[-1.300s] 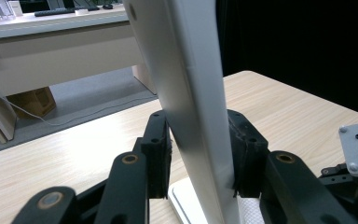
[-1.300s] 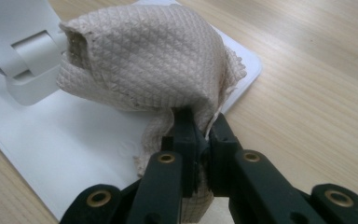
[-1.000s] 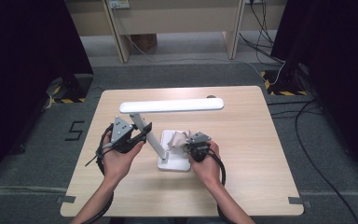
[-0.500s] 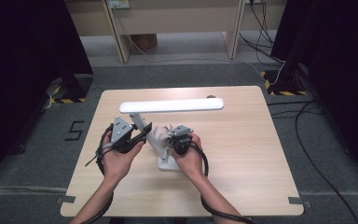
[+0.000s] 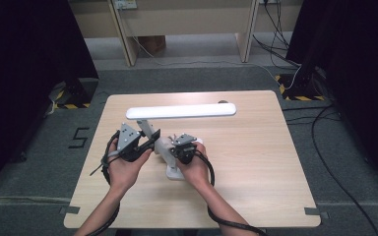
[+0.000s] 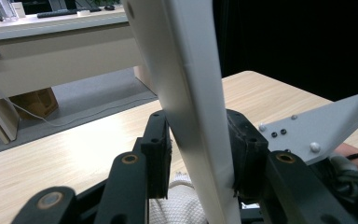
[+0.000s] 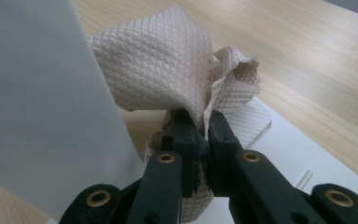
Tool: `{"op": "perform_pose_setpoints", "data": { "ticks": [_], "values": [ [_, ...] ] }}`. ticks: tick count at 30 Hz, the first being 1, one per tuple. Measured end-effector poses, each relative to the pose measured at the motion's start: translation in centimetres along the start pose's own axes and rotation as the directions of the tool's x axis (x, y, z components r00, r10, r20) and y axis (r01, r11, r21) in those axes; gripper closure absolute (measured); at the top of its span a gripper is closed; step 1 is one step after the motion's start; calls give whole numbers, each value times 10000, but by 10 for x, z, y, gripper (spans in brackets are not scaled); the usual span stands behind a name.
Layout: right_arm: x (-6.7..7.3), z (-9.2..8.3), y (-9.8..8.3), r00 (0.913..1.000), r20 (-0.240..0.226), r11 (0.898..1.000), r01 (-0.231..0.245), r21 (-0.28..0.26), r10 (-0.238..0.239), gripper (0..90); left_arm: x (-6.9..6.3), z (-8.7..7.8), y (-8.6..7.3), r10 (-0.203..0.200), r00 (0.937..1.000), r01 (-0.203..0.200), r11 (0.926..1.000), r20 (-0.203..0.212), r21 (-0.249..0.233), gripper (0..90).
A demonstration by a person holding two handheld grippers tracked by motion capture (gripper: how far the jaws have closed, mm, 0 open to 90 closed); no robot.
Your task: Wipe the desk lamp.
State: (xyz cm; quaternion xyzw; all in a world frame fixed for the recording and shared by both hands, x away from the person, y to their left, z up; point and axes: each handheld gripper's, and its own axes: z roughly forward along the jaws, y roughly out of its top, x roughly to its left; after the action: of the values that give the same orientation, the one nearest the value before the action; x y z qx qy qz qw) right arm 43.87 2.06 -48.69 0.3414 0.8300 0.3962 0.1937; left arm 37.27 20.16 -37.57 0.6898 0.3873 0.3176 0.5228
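Two grippers worked a white desk lamp [image 5: 177,118] mid-counter [image 5: 256,162] in the high view, left gripper [image 5: 145,142] on its stem, right gripper [image 5: 177,147] just over the base, bare wood all around. Left gripper view: jaws pinched the lamp stem [image 6: 193,107] squarely between them. Right gripper view: jaws were pressed on a crumpled cloth [image 7: 168,70], lamp base [image 7: 307,154] beneath. Hard wiping could have tipped the lamp if that stem grip slid.

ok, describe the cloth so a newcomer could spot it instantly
On the wooden table stands a white desk lamp. At the foot of its slanted arm, over the flat base, the right gripper pinches a crumpled beige cloth. Its quilted diamond texture sets it apart from the smooth white plastic.
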Motion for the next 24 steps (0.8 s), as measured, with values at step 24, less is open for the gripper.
{"op": "perform_pose_setpoints", "data": {
  "ticks": [24],
  "values": [
    [-29, -18, -32, 9962, 773, 9986, -415, 319, 389, 850, -1, 0, 0, 17, 10000, -17, 10000, -74, 0, 635]
  ]
}}
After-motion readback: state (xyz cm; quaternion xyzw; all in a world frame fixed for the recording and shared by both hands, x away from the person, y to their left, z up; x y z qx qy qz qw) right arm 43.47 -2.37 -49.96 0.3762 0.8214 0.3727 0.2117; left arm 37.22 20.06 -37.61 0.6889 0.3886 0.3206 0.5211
